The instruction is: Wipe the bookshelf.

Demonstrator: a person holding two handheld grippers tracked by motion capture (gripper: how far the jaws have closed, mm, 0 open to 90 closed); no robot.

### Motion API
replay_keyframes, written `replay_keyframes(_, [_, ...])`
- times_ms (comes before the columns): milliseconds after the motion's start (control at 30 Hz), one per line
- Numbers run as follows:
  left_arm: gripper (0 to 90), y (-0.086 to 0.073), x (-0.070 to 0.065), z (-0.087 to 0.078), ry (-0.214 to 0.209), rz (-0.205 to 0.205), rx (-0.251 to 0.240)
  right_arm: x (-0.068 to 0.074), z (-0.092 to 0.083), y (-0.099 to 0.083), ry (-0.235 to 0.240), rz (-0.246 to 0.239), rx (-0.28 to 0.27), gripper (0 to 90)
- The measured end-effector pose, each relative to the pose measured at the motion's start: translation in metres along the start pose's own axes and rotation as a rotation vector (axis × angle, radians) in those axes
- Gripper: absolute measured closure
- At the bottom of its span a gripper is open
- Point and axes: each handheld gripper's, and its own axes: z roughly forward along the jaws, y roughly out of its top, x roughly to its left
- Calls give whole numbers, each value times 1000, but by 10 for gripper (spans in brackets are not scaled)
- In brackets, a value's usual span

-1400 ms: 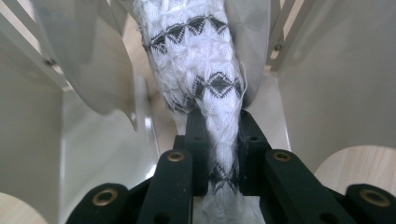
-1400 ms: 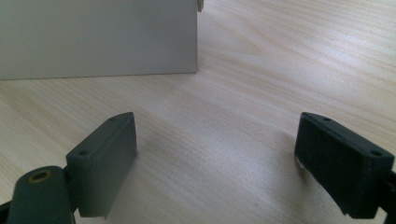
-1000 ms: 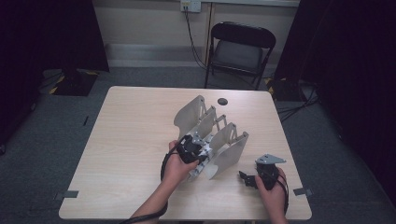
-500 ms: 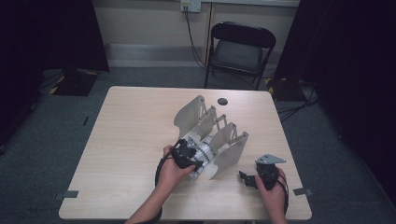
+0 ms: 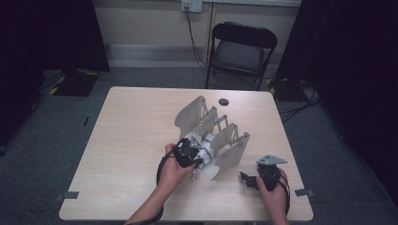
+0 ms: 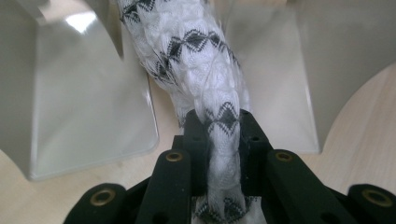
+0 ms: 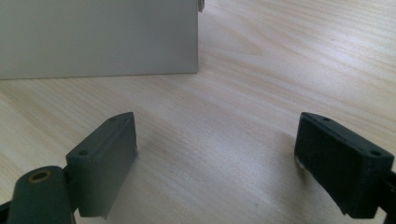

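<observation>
Left hand-held gripper [image 6: 217, 135] had just closed, pinching a white knitted cloth with black diamond pattern [image 6: 196, 60] that hung between the panels of a grey plastic slotted rack [image 5: 213, 136]. Right hand-held gripper [image 7: 217, 163] sat spread wide, nothing between its jaws, low over the light wooden surface [image 5: 131, 140] near the rack's corner.

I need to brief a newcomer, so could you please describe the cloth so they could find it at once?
On the wooden table stands a grey rack of upright plates. The cloth lies between its plates at the near end, pinched by the left gripper; it alone is soft, white with black diamonds.
</observation>
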Motion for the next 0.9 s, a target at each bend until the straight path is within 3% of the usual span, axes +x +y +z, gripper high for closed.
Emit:
replay_keyframes(133, [778, 18, 1, -15, 3, 33, -43, 0, 0, 0, 0, 0, 0, 124])
replay_keyframes(367, [778, 41, 3, -30, 20, 83, -69, 0, 0, 0, 1, 0, 0, 123])
replay_keyframes(733, [777, 47, 7, -42, 21, 79, -121, 0, 0, 0, 0, 0, 0, 123])
replay_keyframes(900, [777, 48, 6, -43, 15, 100, -120, 0, 0, 0, 0, 1, 0, 123])
